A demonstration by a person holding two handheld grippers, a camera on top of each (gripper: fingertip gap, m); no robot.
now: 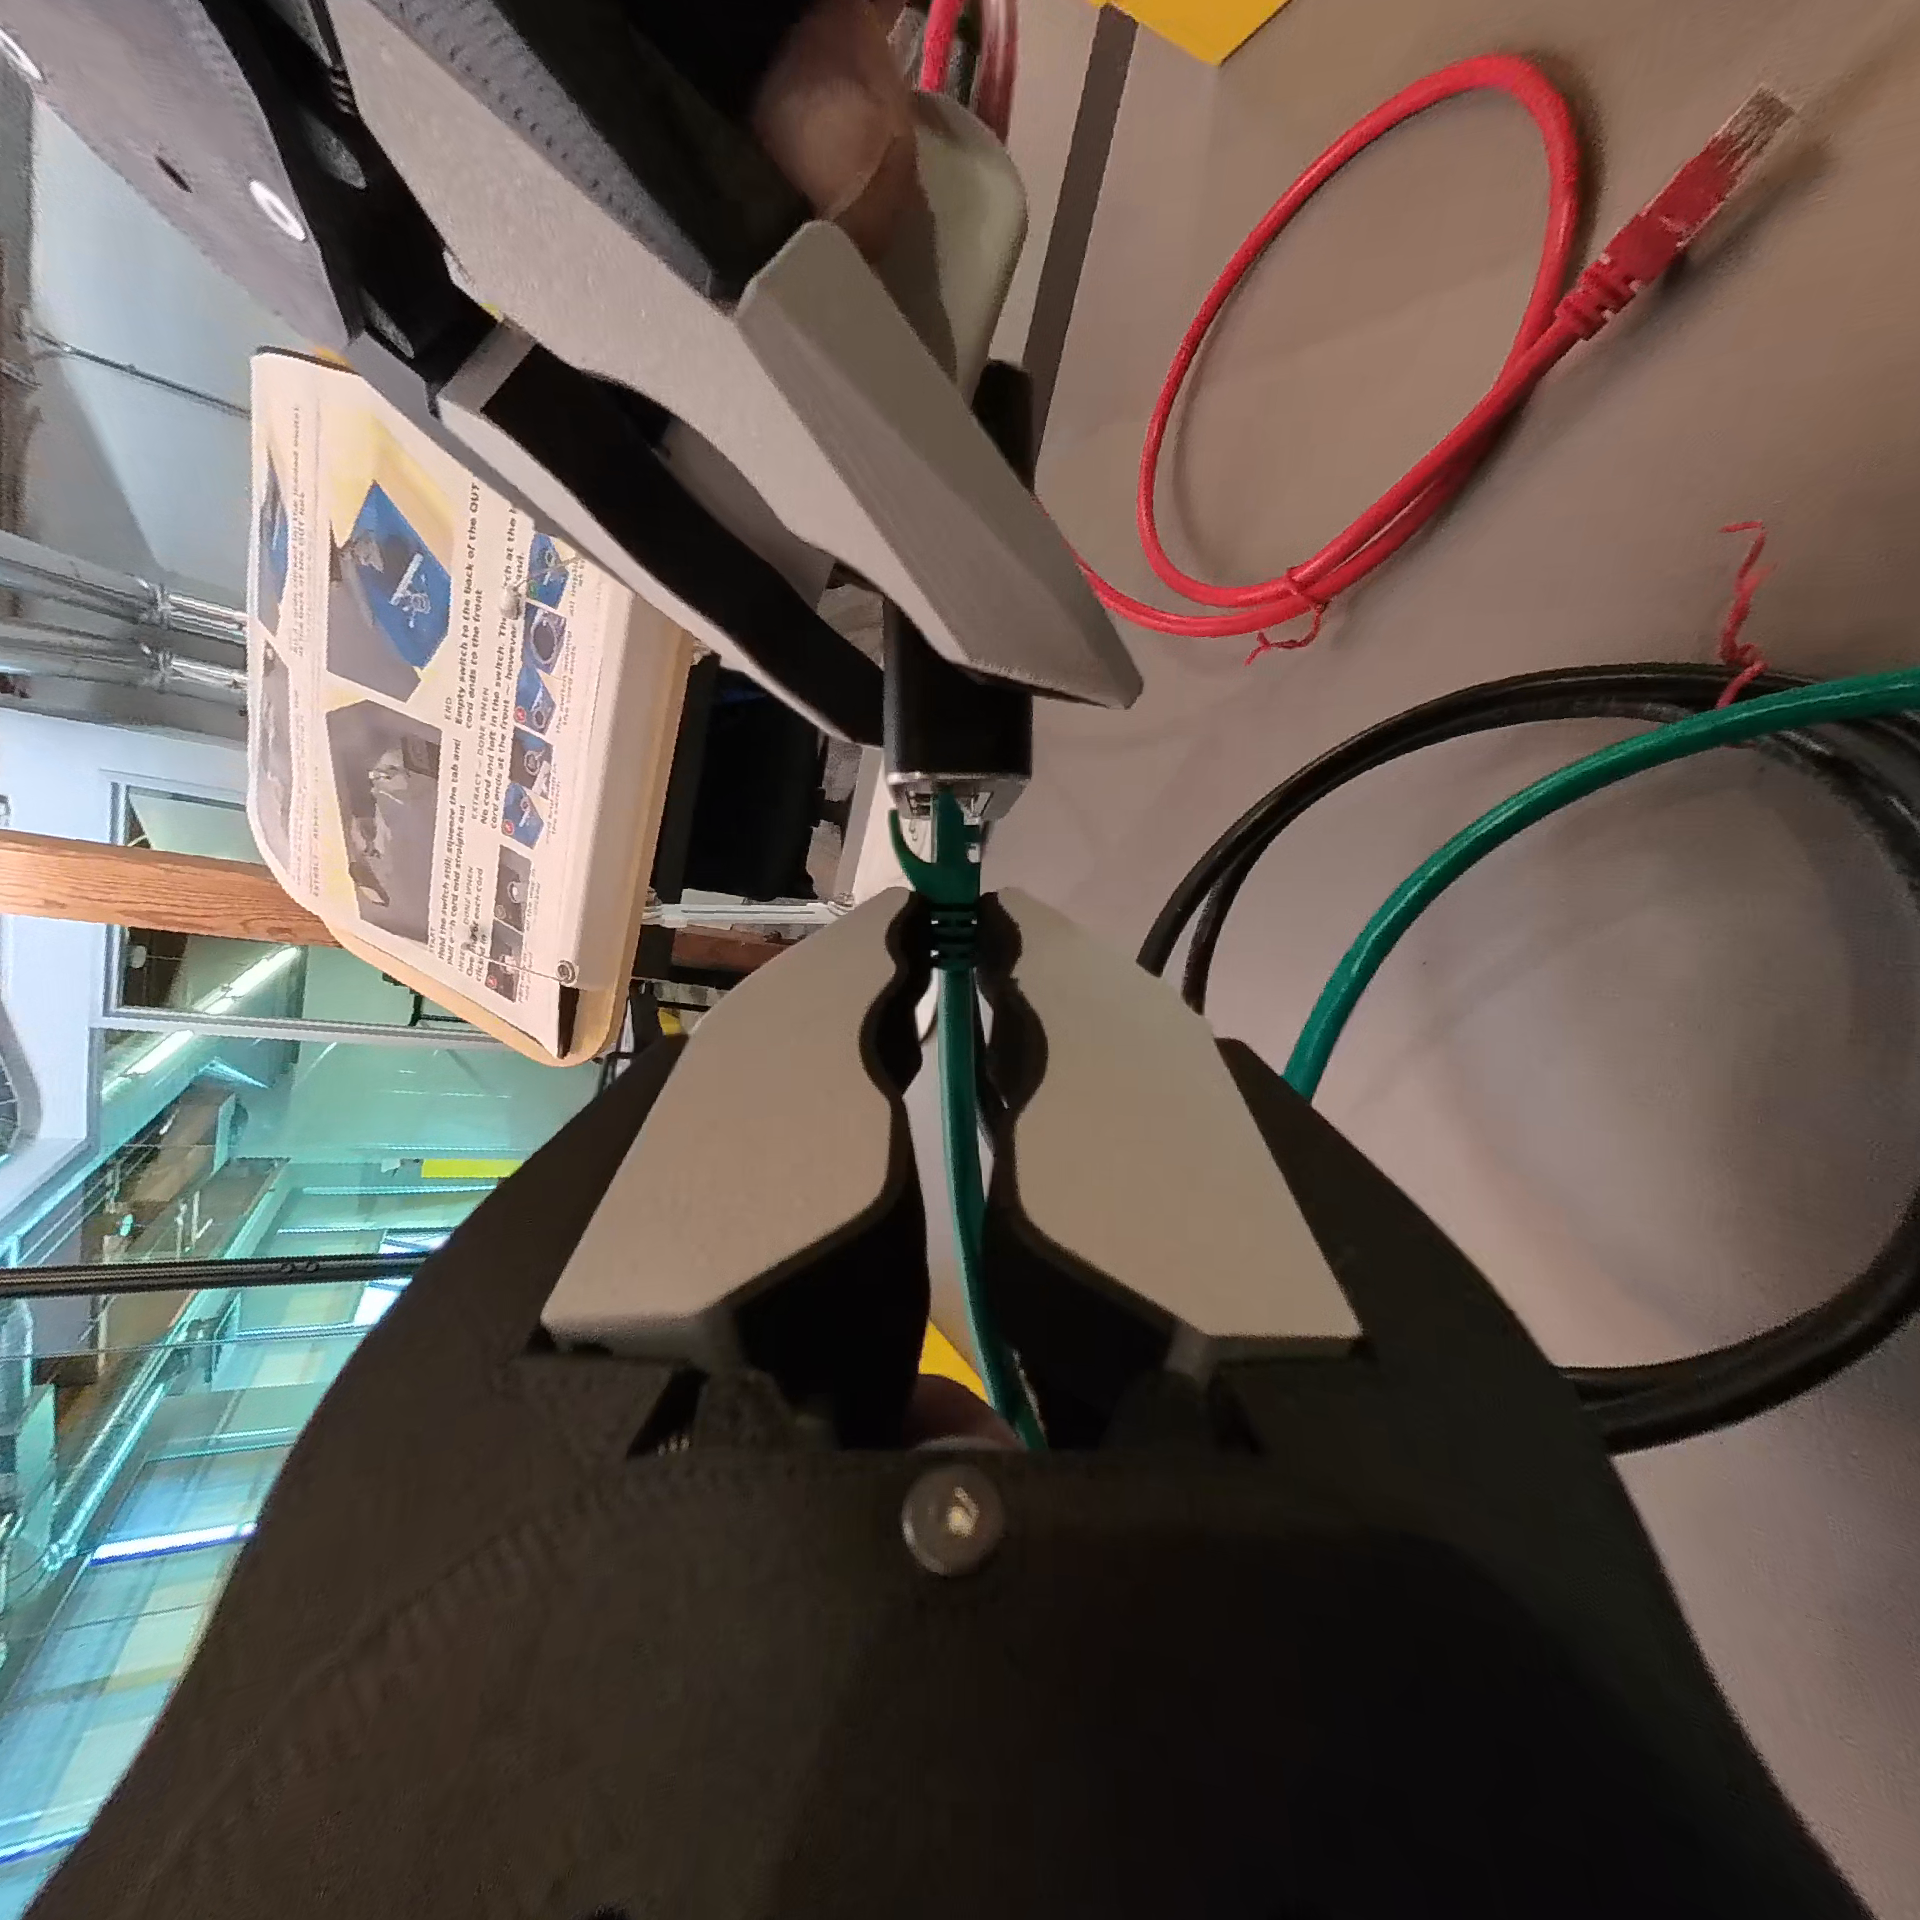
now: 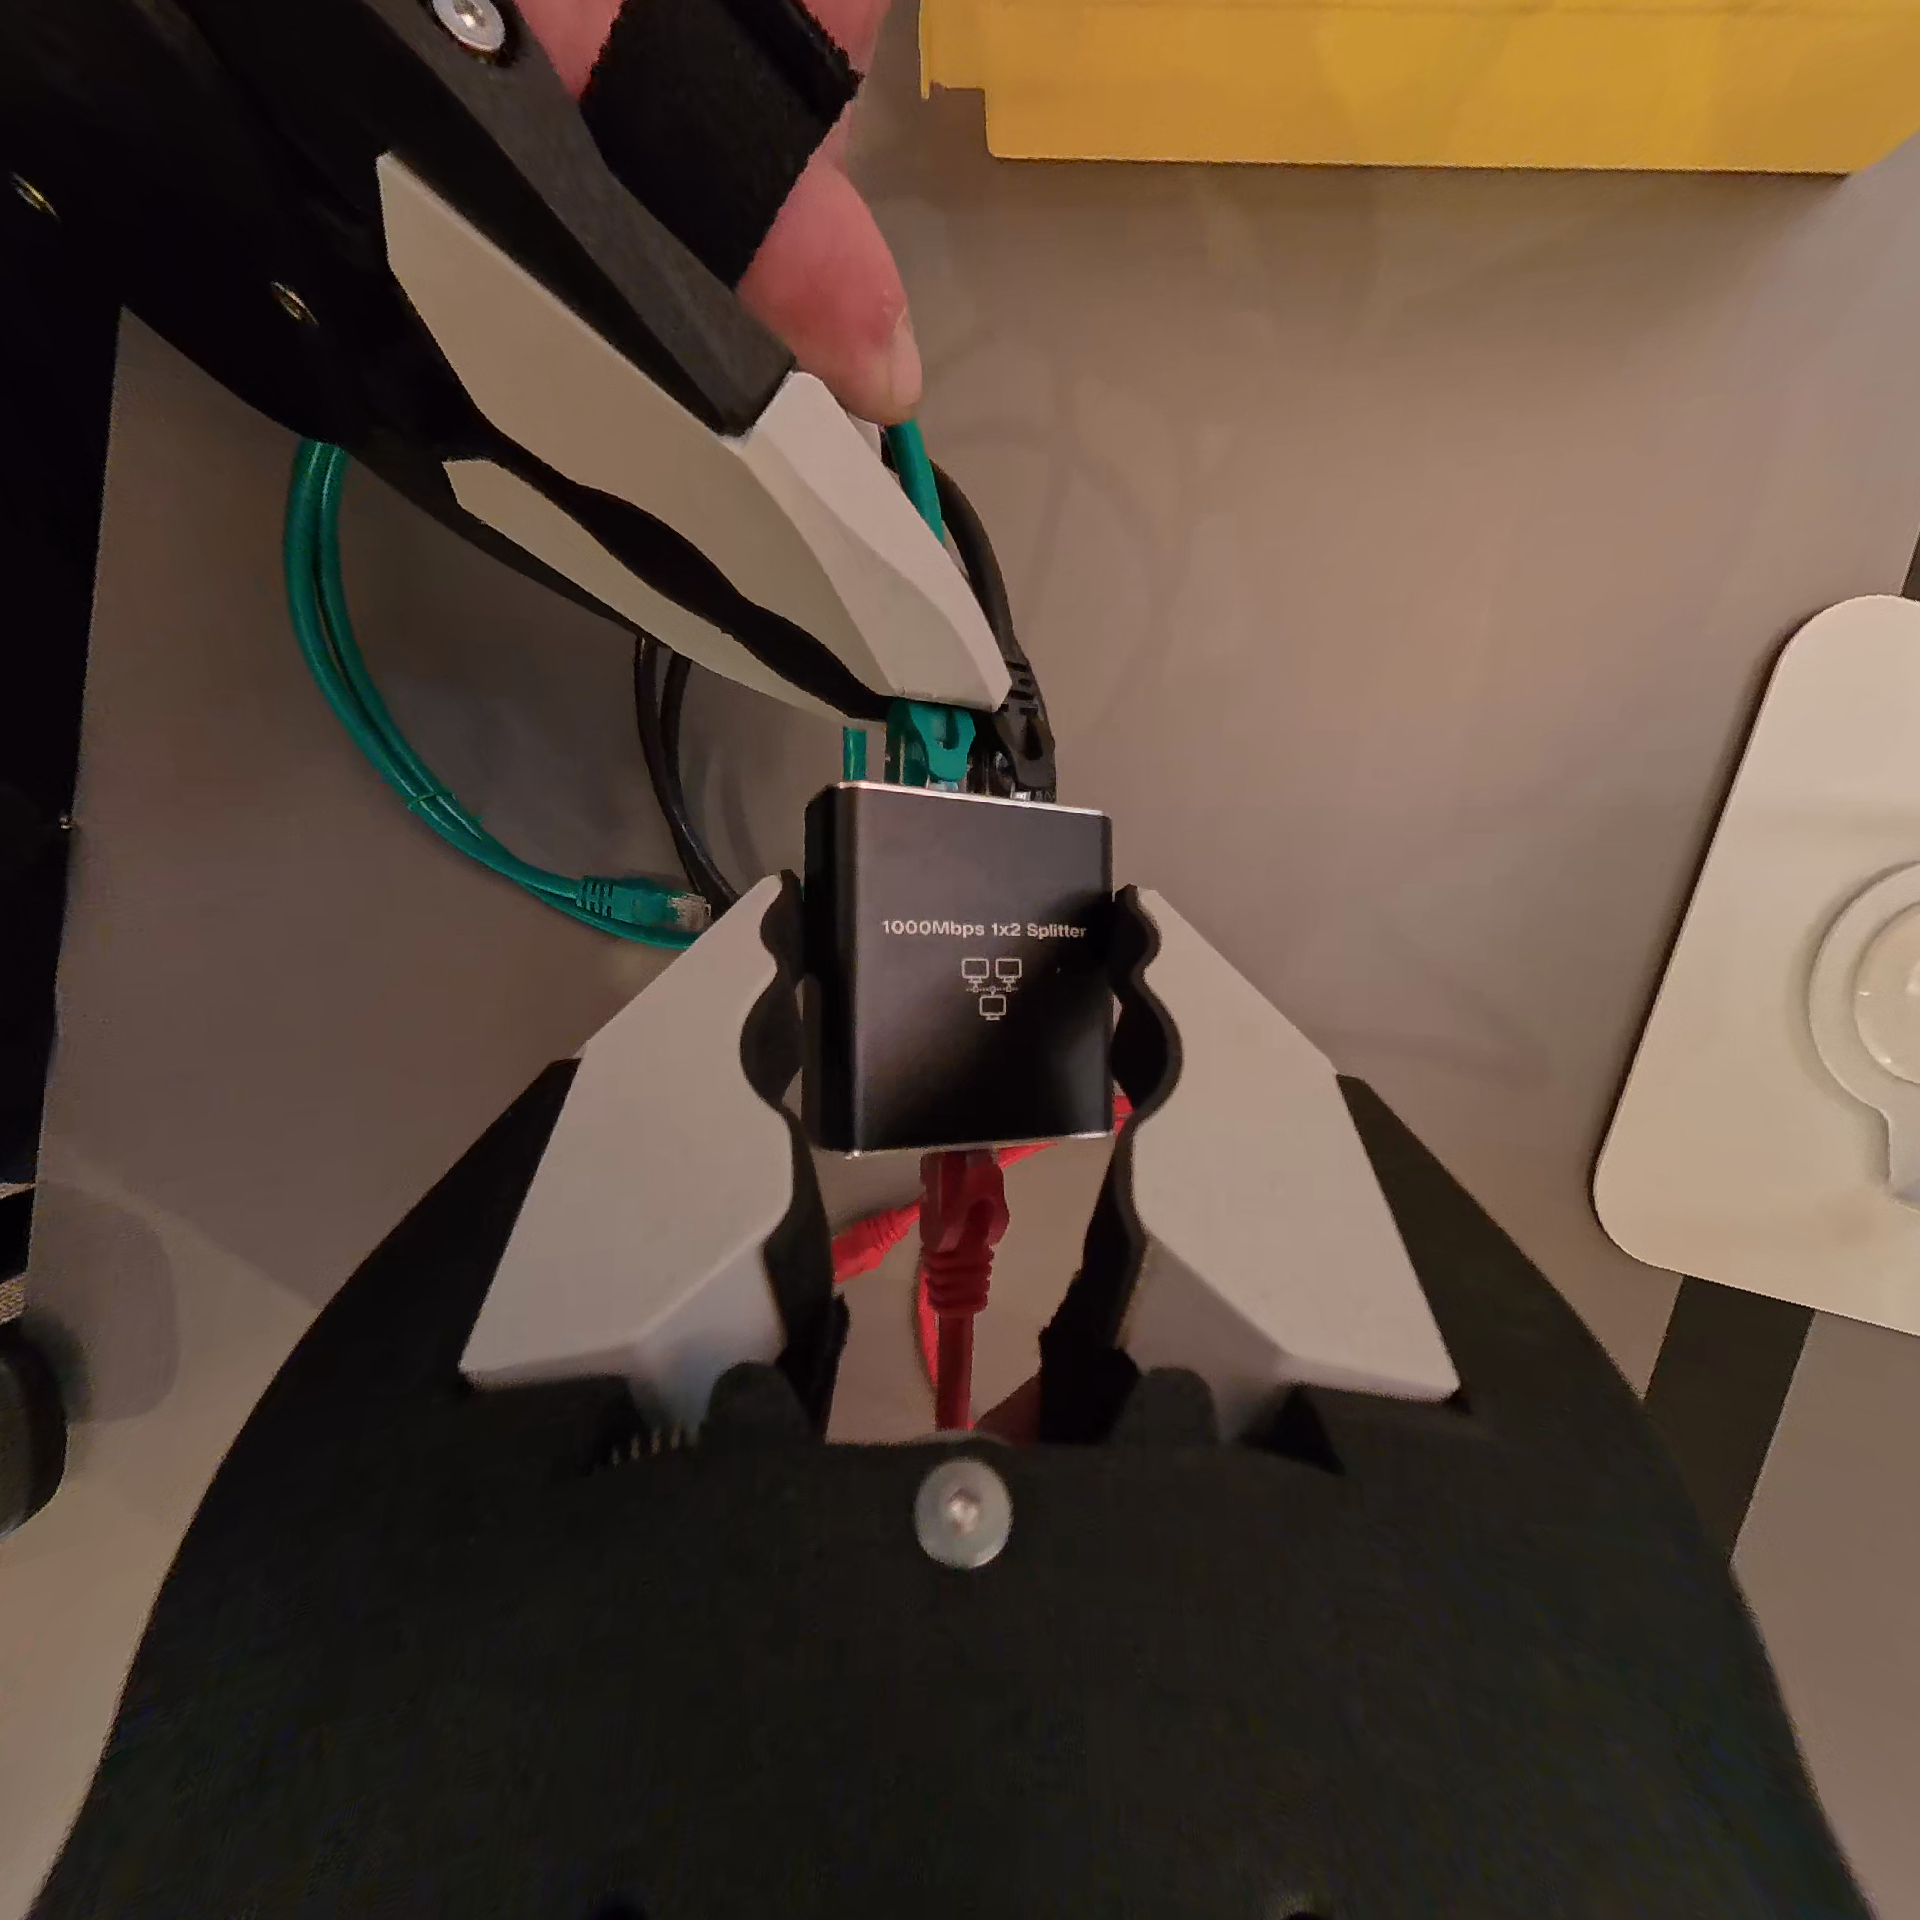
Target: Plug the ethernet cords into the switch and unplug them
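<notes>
My right gripper (image 2: 956, 909) is shut on the sides of the small black switch (image 2: 956, 977) and holds it above the grey table. A red plug (image 2: 961, 1210) sits in its near port. A black plug (image 2: 1023, 743) sits in a far port. My left gripper (image 1: 951, 920) is shut on the boot of the green plug (image 1: 940, 831), whose tip is at the neighbouring far port of the switch (image 1: 956, 717). I cannot tell how deep it sits. The left gripper also shows in the right wrist view (image 2: 935, 696), coming from the upper left with a person's finger behind it.
The red cord (image 1: 1351, 343) lies looped on the table, its loose plug (image 1: 1673, 208) at the far right. The black cord (image 1: 1558, 748) and green cord (image 1: 1558, 831) loop beside it. The green cord's other plug (image 2: 639, 904) lies loose. A white holder (image 2: 1766, 987) lies right, a yellow sheet (image 2: 1403, 73) behind. An instruction sheet (image 1: 436, 675) stands left. Only a small space, under 4 cm, lies between the two pairs of fingers.
</notes>
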